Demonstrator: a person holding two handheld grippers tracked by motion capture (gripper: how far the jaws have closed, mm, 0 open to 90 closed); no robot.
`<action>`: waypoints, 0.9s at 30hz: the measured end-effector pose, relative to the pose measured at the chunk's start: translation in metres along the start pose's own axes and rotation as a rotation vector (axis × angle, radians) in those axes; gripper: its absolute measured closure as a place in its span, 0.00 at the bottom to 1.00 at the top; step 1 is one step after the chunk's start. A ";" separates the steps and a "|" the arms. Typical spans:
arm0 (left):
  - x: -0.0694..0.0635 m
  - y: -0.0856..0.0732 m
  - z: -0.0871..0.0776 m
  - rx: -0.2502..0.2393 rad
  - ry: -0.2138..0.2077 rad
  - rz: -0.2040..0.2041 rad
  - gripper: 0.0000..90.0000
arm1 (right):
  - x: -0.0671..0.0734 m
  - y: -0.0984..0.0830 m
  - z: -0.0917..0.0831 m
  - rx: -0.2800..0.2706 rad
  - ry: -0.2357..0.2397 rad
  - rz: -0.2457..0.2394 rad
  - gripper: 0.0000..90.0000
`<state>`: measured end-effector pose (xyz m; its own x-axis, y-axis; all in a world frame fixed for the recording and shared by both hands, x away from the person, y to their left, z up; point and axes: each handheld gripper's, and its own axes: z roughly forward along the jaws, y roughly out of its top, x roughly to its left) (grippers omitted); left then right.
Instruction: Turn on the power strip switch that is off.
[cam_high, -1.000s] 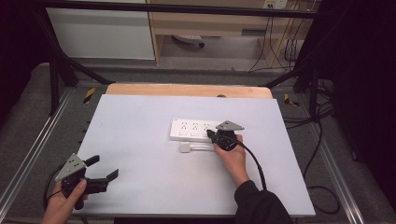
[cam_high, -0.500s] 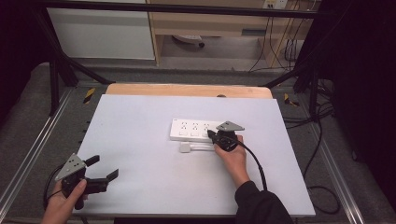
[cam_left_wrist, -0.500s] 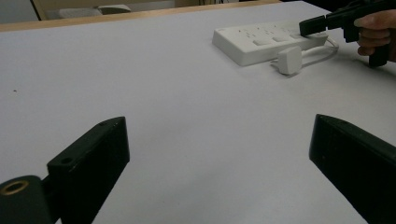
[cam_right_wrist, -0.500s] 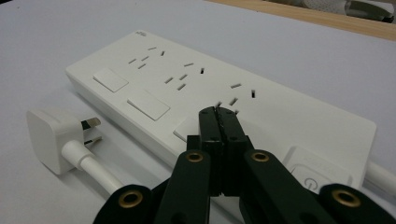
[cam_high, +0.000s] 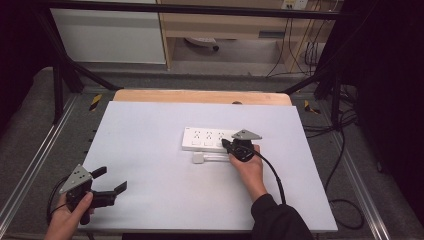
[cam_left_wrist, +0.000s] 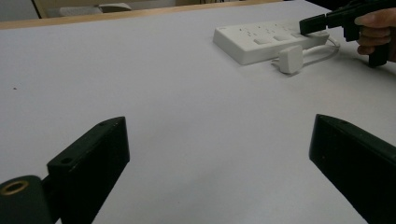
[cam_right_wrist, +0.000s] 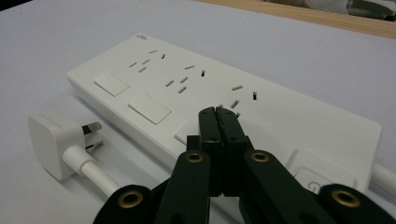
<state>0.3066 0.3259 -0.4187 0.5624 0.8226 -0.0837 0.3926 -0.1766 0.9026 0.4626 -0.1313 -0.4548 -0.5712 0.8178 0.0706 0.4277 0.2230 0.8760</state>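
A white power strip (cam_high: 205, 139) (cam_left_wrist: 261, 39) (cam_right_wrist: 154, 74) lies flat near the middle of the white table (cam_high: 150, 120). Its white plug (cam_high: 198, 158) (cam_left_wrist: 290, 59) (cam_right_wrist: 51, 140) lies loose on the table beside it, on its cable. My right gripper (cam_high: 225, 144) (cam_right_wrist: 218, 112) (cam_left_wrist: 310, 24) is shut with nothing between its jaws. Its tips sit over the strip's top face, by the third rocker switch. My left gripper (cam_high: 112, 179) (cam_left_wrist: 219, 144) stands open near the table's front left corner, far from the strip, holding nothing.
A wooden strip (cam_high: 200, 96) runs along the table's far edge. Metal frame rails (cam_high: 35, 165) flank both sides. Cables (cam_high: 340, 150) trail on the floor at the right. Bare table surface lies between the two grippers.
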 end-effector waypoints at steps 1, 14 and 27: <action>0.000 0.000 0.000 0.000 0.001 0.000 0.06 | 0.000 0.000 0.000 0.000 0.000 0.000 1.00; 0.000 0.000 0.000 0.001 0.000 -0.002 0.06 | 0.000 0.002 -0.002 -0.010 0.004 0.000 1.00; 0.000 0.000 0.000 0.000 0.000 -0.003 0.06 | 0.002 0.008 -0.009 -0.043 0.017 -0.002 1.00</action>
<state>0.3066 0.3262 -0.4189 0.5614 0.8231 -0.0862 0.3942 -0.1743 0.9023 0.4585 -0.1326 -0.4433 -0.5837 0.8083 0.0762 0.3962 0.2017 0.8957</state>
